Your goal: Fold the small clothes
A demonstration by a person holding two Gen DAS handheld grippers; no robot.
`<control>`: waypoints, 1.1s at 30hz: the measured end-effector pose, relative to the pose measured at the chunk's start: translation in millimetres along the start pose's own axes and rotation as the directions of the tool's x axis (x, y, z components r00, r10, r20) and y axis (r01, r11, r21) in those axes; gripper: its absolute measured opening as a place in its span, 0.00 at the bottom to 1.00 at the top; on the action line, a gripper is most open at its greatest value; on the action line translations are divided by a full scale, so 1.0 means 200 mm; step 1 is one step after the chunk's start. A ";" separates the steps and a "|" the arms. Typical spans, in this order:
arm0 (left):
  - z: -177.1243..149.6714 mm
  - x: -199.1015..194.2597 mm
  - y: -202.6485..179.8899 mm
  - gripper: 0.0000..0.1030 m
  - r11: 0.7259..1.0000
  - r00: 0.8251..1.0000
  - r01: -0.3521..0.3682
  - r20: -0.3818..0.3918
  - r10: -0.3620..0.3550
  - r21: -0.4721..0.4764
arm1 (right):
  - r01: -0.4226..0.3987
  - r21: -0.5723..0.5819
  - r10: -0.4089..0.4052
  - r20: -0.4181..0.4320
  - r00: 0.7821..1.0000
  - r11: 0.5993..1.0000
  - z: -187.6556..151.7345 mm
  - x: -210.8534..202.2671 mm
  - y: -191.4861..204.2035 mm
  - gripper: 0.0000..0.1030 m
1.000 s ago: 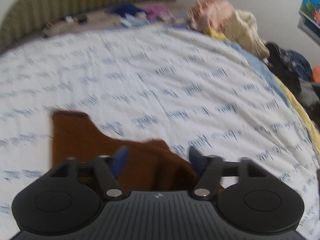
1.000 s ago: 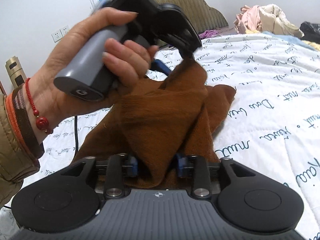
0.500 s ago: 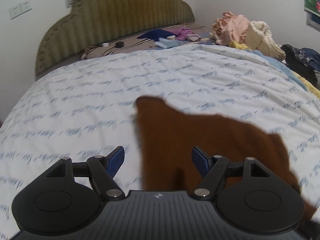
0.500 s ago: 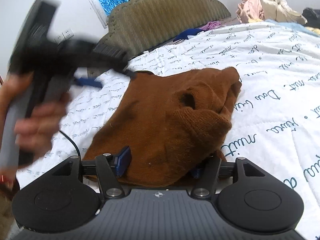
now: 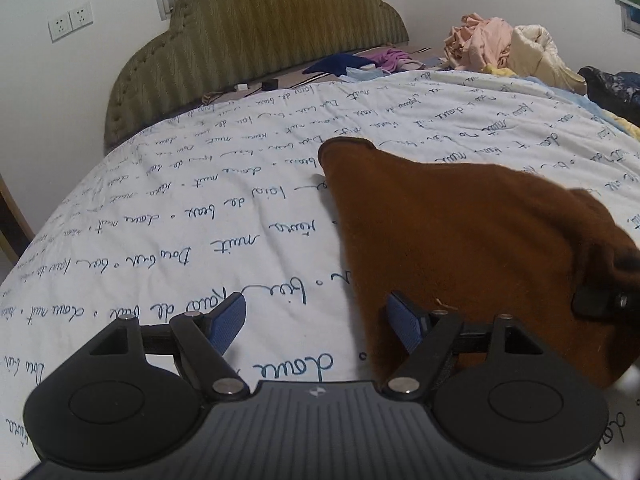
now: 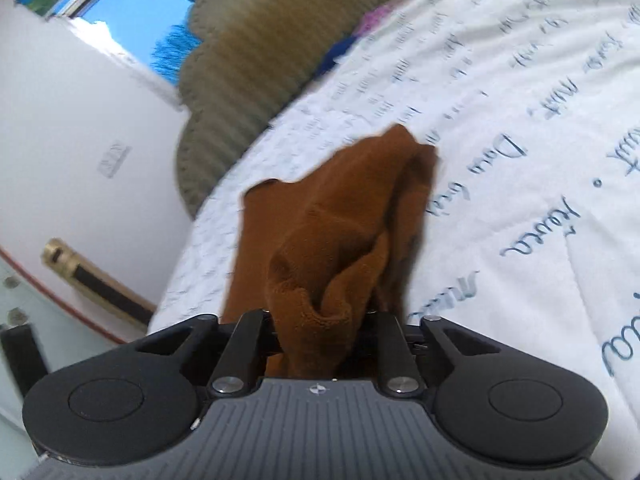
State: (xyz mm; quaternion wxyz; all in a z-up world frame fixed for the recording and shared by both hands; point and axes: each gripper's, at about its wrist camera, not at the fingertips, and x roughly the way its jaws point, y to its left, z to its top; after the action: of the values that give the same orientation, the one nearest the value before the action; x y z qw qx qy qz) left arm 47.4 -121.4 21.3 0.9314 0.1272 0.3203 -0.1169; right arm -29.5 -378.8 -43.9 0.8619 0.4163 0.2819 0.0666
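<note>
We hold our left gripper (image 5: 320, 320) wide apart and empty above the script-printed bedspread (image 5: 200, 216); the brown knit garment (image 5: 460, 248) lies on the bed ahead and to its right, its edge under the right blue pad. Our right gripper (image 6: 320, 316) is clamped on a bunched fold of the garment (image 6: 340, 240), the rest trailing forward onto the bedspread (image 6: 520, 160).

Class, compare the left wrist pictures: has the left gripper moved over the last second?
Yes. The left gripper, open, has pulled back and tilted up: the green padded headboard now fills more of the view, and the brown knitted garment sits to its right.
</note>
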 end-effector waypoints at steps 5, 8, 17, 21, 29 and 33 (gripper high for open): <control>0.08 0.05 0.02 0.76 0.999 0.999 0.042 0.002 -0.042 -0.023 | -0.099 -0.048 0.097 -0.047 0.994 0.994 0.09 -0.02 -0.01 0.43; 0.13 0.12 0.00 0.75 0.998 0.999 0.053 -0.009 -0.053 -0.044 | -0.149 -0.069 0.143 -0.094 0.985 0.986 0.22 0.06 0.01 0.52; 0.20 0.26 -0.08 0.75 1.000 1.000 -0.028 0.005 0.028 0.001 | -0.230 0.003 0.224 -0.226 0.948 0.973 0.54 0.35 -0.15 0.36; 0.20 0.30 -0.08 0.75 0.998 0.998 -0.067 0.011 0.067 0.007 | -0.157 -0.164 0.116 -0.237 0.965 0.974 0.59 0.44 -0.04 0.14; 0.17 0.23 -0.01 0.75 0.999 1.000 -0.015 -0.015 0.015 -0.035 | -0.040 -0.290 -0.003 -0.144 0.990 0.956 0.58 0.40 0.05 0.43; 0.11 0.15 0.02 0.75 0.994 0.996 0.075 -0.036 -0.077 -0.074 | 0.063 -0.336 -0.082 -0.040 0.996 0.940 0.49 0.19 0.08 0.50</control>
State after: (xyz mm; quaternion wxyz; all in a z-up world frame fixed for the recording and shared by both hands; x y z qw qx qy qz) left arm 84.3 -129.3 19.6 0.9239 0.0833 0.3470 -0.1381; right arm 57.2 -422.3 0.5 0.9140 0.2512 0.3046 0.0930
